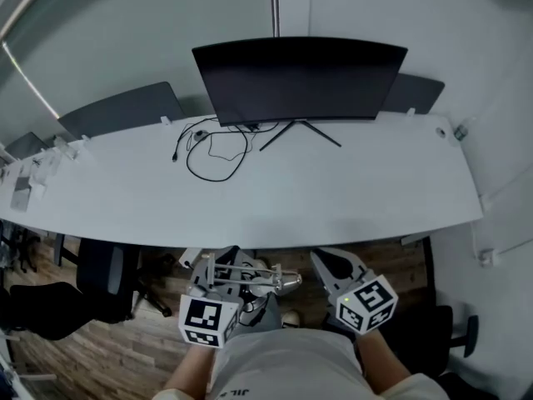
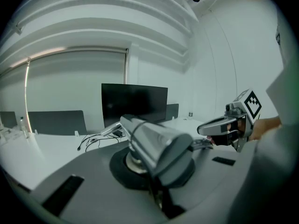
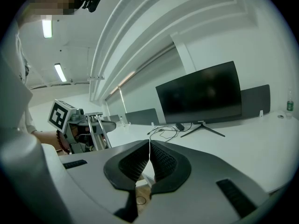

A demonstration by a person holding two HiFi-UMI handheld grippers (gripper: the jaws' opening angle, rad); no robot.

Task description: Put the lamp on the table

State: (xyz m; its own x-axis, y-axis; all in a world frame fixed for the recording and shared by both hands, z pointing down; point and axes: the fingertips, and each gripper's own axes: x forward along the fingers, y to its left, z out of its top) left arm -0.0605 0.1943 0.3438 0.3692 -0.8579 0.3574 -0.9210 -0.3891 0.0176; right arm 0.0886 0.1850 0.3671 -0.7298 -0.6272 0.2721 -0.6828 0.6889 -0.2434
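At the far left, a black office chair (image 1: 93,275) stands on the wooden floor (image 1: 158,340) under the near edge of a long white table (image 1: 333,192).

Your left gripper (image 1: 218,275) is low in front of your body, below that table edge. Its jaws are clamped together on the silver metal lamp (image 1: 260,280). The lamp hangs over the floor and is not on the table. In the left gripper view the lamp's shiny head (image 2: 159,143) lies right across the jaws.

On the table, black cables (image 1: 212,150) loop just left of a dark monitor (image 1: 300,77); no brand name can be read on it.

Your white shirt (image 1: 283,373) shows small letters that look like "JIL"; the rest can't be read.

Your right gripper (image 1: 329,265) is just beside the lamp. Its ribbed pads (image 3: 161,161) are pressed together on nothing.
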